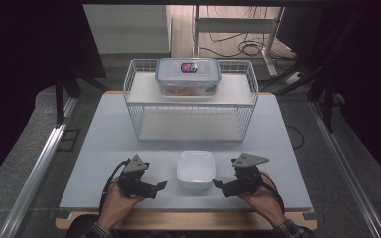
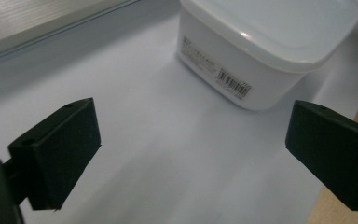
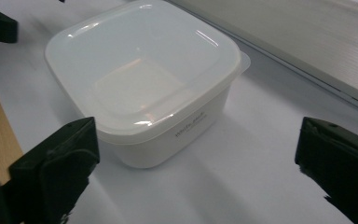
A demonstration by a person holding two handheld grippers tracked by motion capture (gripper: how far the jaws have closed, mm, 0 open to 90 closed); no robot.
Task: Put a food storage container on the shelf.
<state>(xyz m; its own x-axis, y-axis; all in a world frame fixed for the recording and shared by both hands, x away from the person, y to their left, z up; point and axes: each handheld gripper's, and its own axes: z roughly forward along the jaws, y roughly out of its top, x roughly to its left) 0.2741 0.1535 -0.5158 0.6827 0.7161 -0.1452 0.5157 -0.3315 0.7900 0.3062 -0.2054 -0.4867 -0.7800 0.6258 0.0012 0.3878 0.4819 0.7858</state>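
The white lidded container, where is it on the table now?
In the high view, the white lidded container stands near the front edge of the table, between the left hand-held gripper and the right hand-held gripper, before the wire rack.

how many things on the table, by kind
White lidded container: 1
Clear clip-lock box with blue-rimmed lid: 1
White wire rack: 1
Hand-held grippers: 2, left and right
Total: 5

You have two lidded containers: one white tub (image 1: 196, 169) just before the wire rack (image 1: 190, 101), one clear box (image 1: 188, 75) atop it. One rack, two grippers.
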